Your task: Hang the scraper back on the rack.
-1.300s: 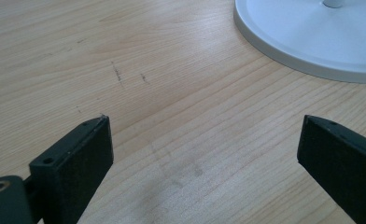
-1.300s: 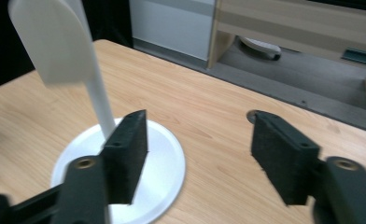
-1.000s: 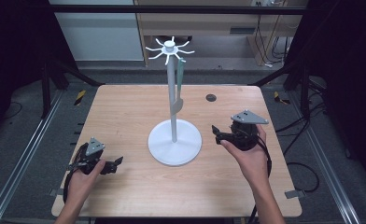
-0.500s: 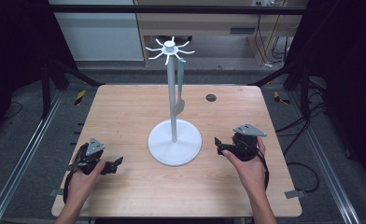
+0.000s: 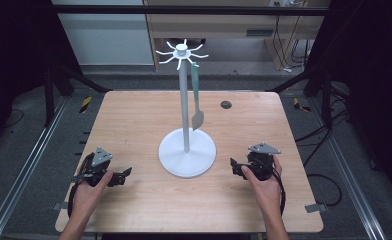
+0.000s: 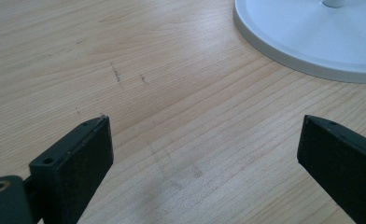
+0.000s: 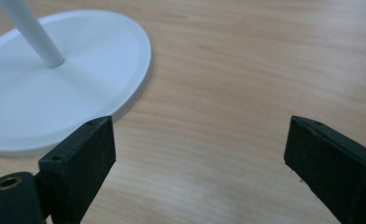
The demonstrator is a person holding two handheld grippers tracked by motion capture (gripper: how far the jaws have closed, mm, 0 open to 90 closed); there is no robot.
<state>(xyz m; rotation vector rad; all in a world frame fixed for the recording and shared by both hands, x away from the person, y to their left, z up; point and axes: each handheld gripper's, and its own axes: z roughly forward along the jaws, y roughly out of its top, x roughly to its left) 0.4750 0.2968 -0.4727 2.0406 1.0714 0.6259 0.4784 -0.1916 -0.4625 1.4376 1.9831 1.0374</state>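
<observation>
A white stand [image 5: 186,150] with hooked arms at its top is set upright near the middle of the wooden surface [image 5: 134,120]; a grey-green spatula [image 5: 196,100] is hung from one hook. The left gripper [image 5: 121,175] and right gripper [image 5: 235,166] are held low at either side of the round base, fingers [image 6: 73,158] spread apart and empty. No readable writing is seen.

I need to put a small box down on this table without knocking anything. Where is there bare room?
The far left corner of the table, left of the stand, lies bare. So does the near strip between the left gripper and right gripper. The middle is crowded: the stand's round base sits there, and a spatula hangs beside its pole. A small dark disc marks the far right.
</observation>
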